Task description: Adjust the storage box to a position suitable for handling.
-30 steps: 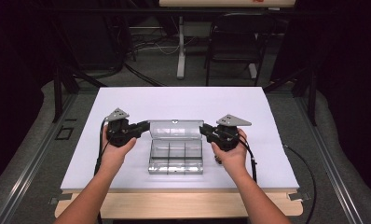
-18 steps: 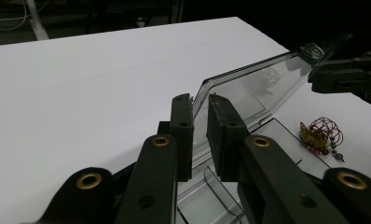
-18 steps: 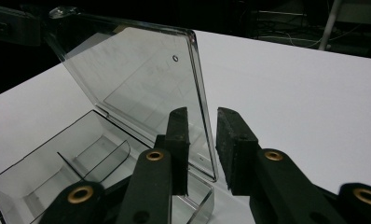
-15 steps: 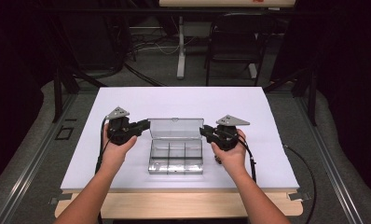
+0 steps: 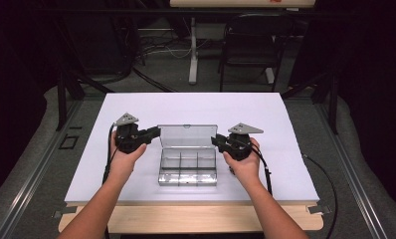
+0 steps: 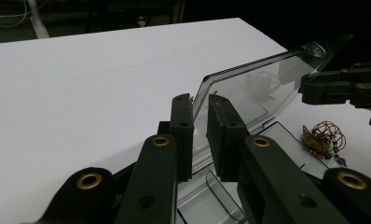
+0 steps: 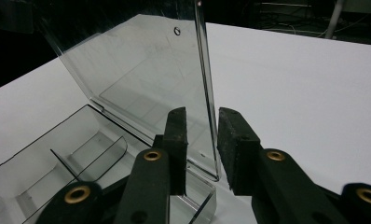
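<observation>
The lid (image 5: 187, 135) of the clear compartment box (image 5: 188, 168) now stands upright at the middle of the high view, where a second ago it leaned lower over the tray and half a second ago was nearly up; I judge the opening step as good as done, with the six compartments bare and ready for filling.

The left gripper (image 5: 153, 132) clamps the lid's left edge, its pads (image 6: 182, 135) narrow and pressed on the clear plastic at the centre of the left gripper view; that hand has kept its place. The right gripper (image 5: 216, 141) sits at the lid's right edge; its jaws have just been opening, and in the right gripper view the edge of the lid (image 7: 207, 93) stands between the pads (image 7: 176, 144) with a gap on either side, so it has let go and the left gripper alone holds the lid up.

Around it, the white tabletop (image 5: 285, 124) is bare in the high view save for the box; in the lower right of the left gripper view a small coil of wire with beads (image 6: 324, 138) lies just beyond the tray, though I cannot tell exactly what it is. A dark chair (image 5: 250, 47) and cables lie on the floor past the far edge, well apart.

The upright lid itself stands between the grippers and the far compartments; if released it may fall shut.
</observation>
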Available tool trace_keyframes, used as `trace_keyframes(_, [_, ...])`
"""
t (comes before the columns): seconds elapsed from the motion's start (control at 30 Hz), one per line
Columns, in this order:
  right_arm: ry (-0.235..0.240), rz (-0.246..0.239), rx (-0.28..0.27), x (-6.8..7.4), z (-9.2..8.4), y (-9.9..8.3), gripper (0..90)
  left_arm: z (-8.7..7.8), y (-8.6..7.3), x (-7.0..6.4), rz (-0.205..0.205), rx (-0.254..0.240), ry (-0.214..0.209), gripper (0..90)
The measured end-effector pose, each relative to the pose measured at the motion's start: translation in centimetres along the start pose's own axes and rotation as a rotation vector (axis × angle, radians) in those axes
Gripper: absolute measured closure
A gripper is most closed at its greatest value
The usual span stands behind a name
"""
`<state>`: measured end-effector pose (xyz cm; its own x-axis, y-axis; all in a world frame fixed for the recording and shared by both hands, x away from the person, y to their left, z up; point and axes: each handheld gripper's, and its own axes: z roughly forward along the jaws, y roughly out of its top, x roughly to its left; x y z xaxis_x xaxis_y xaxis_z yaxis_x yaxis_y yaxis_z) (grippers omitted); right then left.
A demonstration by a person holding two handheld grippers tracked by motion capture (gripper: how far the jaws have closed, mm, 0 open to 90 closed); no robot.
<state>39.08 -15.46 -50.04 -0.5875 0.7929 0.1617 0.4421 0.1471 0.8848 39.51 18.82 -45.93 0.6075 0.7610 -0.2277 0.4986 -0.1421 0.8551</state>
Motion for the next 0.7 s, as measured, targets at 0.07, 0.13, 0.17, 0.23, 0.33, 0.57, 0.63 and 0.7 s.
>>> trace_keyframes(0.07, [0.001, 0.001, 0.005, -0.06, 0.07, -0.01, 73.6, 0.02, 0.0, 0.0, -0.002, -0.001, 0.0, 80.6])
trace_keyframes(0.13, [-0.001, 0.004, 0.003, -0.1, 0.18, -0.04, 73.6, 0.08, 0.03, 0.04, -0.002, -0.002, 0.0, 80.6])
trace_keyframes(0.17, [0.0, 0.005, 0.005, -0.12, 0.22, -0.05, 73.6, 0.09, 0.03, 0.07, -0.001, -0.001, 0.001, 80.6])
trace_keyframes(0.23, [0.003, 0.005, 0.006, -0.18, 0.32, -0.08, 73.6, 0.12, 0.04, 0.06, -0.006, 0.002, 0.002, 80.5])
trace_keyframes(0.33, [0.002, 0.003, 0.016, -0.26, 0.41, -0.12, 73.5, 0.17, 0.04, 0.08, -0.006, 0.0, 0.004, 80.5])
trace_keyframes(0.57, [0.006, 0.013, 0.017, -0.4, 0.81, -0.22, 73.3, 0.36, 0.08, 0.24, -0.012, 0.001, 0.0, 80.4])
trace_keyframes(0.63, [0.007, 0.012, 0.018, -0.44, 0.89, -0.23, 73.2, 0.38, 0.08, 0.28, -0.011, 0.002, -0.002, 80.4])
trace_keyframes(0.7, [0.008, 0.014, 0.016, -0.46, 0.95, -0.24, 73.2, 0.44, 0.1, 0.34, -0.011, 0.002, 0.0, 80.2])
